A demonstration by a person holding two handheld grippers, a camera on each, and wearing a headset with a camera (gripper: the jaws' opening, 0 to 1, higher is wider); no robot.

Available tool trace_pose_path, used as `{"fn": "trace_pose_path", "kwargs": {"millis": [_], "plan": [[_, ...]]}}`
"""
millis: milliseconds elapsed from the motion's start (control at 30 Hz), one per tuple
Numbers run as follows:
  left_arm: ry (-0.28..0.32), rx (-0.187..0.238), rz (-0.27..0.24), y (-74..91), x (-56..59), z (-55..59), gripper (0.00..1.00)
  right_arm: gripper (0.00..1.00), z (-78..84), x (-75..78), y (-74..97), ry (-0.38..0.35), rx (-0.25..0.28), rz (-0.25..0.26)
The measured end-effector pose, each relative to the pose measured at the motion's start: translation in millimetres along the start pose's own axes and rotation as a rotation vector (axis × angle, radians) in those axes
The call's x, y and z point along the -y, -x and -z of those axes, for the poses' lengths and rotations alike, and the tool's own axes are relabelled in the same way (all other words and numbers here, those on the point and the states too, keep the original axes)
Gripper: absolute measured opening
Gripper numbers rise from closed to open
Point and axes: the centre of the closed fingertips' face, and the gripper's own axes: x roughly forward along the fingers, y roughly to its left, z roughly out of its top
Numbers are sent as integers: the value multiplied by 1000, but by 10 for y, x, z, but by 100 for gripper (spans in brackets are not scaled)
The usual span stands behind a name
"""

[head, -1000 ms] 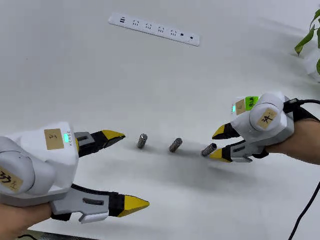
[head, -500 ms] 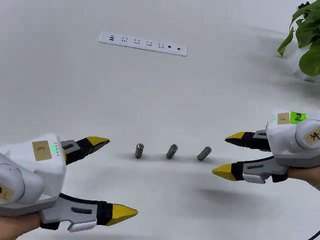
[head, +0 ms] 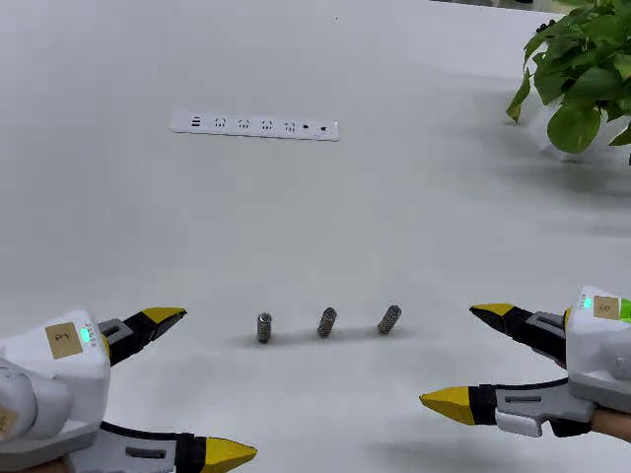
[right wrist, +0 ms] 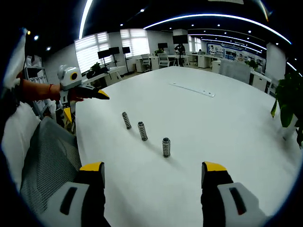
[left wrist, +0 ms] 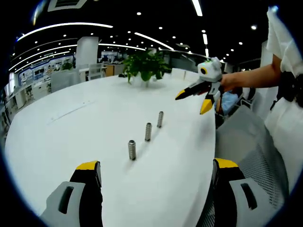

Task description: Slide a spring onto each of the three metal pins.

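While left gripper (head: 202, 384) and right gripper (head: 458, 355) are hanging open and empty, three sprung pins (head: 326, 321) are standing upright in a row between them, neither side nearer.

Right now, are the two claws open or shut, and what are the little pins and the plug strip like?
Left gripper: open, holding nothing.
Right gripper: open, holding nothing.
Left pin: standing, spring on it.
Middle pin: standing, spring on it.
Right pin: standing, spring on it.
Power strip: lying flat, nothing plugged in.
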Motion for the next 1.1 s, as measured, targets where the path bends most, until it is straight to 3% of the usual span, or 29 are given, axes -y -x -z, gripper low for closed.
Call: {"fn": "trace_pose_path", "kwargs": {"millis": [233, 1100], "plan": [[11, -6, -6, 16, 0, 2, 100, 87, 34, -111, 70, -4, 16, 4], [15, -14, -17, 23, 11, 30, 100, 87, 103, -180, 111, -20, 19, 20]]}}
